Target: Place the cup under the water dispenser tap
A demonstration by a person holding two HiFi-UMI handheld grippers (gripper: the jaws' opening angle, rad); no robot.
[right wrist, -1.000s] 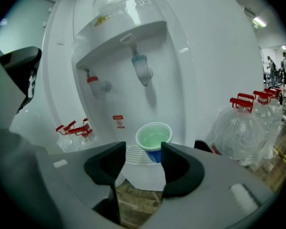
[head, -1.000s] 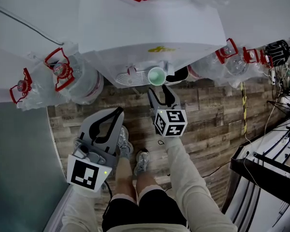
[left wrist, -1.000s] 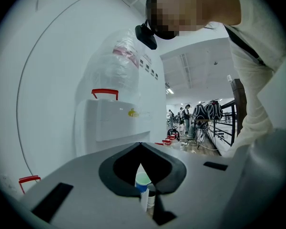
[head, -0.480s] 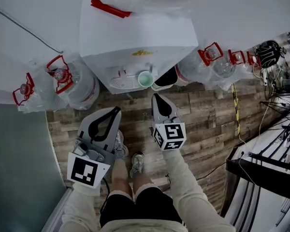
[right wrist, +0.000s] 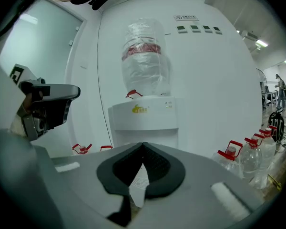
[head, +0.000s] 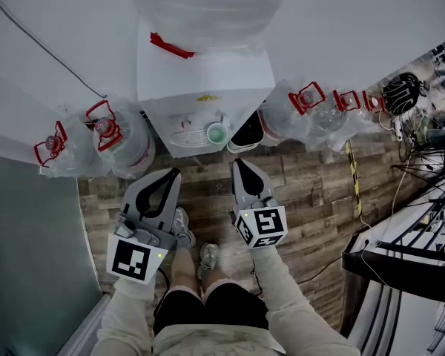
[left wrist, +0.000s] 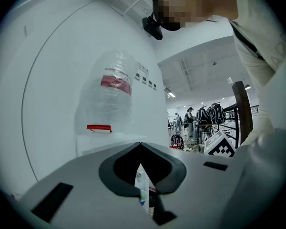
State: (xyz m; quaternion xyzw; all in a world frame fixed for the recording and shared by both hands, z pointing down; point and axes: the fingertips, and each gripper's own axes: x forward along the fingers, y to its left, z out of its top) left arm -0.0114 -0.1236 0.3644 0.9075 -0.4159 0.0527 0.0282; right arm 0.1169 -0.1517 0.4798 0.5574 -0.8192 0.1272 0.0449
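A small green cup (head: 216, 133) stands on the drip tray (head: 189, 137) of the white water dispenser (head: 208, 73), under its taps. My right gripper (head: 239, 165) hangs a short way in front of the cup, shut and empty, apart from it. My left gripper (head: 175, 174) is level with it to the left, also shut with nothing in it. In the right gripper view the jaws meet at the tip (right wrist: 143, 145) and the dispenser (right wrist: 143, 118) stands straight ahead. In the left gripper view a sliver of the cup (left wrist: 142, 195) shows below the closed tips (left wrist: 140, 145).
Large water bottles with red handles lie on the floor left (head: 107, 136) and right (head: 304, 110) of the dispenser. A dark bin (head: 248, 132) sits beside the tray. A black rack and cables (head: 408, 251) fill the right side. The person's feet (head: 184, 232) stand on the wood floor.
The right gripper let go of the cup on the tray, drew back and shut. Both grippers rose and the cup stayed in place.
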